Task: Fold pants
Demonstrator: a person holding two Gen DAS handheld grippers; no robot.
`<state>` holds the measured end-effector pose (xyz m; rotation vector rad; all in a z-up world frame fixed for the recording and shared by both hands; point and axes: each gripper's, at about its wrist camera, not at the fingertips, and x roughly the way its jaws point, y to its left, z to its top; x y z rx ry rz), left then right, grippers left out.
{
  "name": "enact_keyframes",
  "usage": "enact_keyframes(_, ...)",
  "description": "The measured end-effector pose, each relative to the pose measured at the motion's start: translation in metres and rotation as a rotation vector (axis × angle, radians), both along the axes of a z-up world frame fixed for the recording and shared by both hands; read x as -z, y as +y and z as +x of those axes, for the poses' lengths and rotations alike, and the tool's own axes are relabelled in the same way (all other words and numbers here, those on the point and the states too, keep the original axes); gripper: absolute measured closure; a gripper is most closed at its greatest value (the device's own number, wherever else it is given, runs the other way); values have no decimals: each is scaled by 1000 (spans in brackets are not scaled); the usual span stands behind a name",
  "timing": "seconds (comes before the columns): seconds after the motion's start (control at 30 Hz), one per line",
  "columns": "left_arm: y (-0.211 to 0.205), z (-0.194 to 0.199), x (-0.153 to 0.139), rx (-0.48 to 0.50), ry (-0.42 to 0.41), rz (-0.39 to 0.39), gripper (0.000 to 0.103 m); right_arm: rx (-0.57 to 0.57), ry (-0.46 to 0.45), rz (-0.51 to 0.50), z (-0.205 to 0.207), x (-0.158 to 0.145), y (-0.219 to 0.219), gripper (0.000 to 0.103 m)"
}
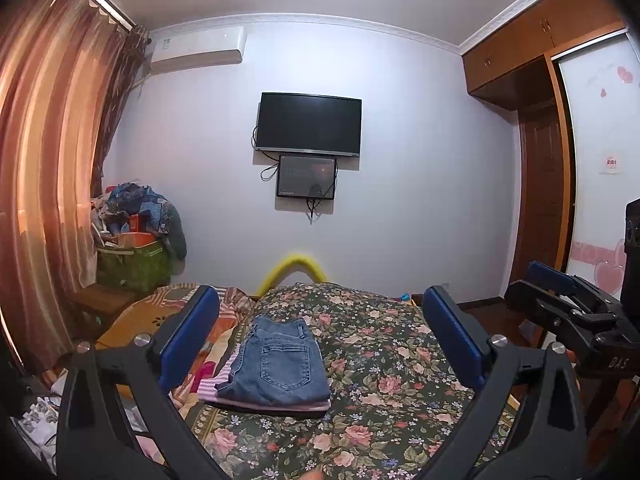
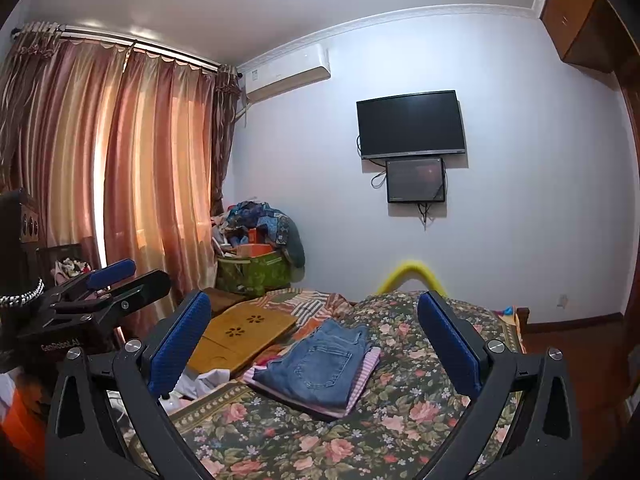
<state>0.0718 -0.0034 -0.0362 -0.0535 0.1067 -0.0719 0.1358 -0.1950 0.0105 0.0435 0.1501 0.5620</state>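
Looks like we're basically done: jeans [image 1: 276, 364] folded, sitting on striped pink garment [image 2: 366, 376] mid-bed. Left gripper [image 1: 320, 344] and right gripper [image 2: 316, 344] both spread, holding nothing.

Left gripper [image 1: 320, 344] is held level, jaws spread wide, nothing gripped; right gripper [image 2: 316, 344] is held alongside it, jaws equally wide, blue pads [image 2: 180, 344] bare
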Motion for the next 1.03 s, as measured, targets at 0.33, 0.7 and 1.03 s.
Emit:
enact_keyframes(0.33, 0, 1, 3, 7, 6, 2, 0, 5, 5, -4, 0, 2, 2, 0)
enact_keyframes(0.7, 5, 5, 5, 7, 26, -14, 0, 8, 11, -2, 0, 4, 4, 0)
enact_keyframes(1.03, 8, 8, 8, 13, 40, -15, 0, 5, 23, -2, 2, 5, 4, 0)
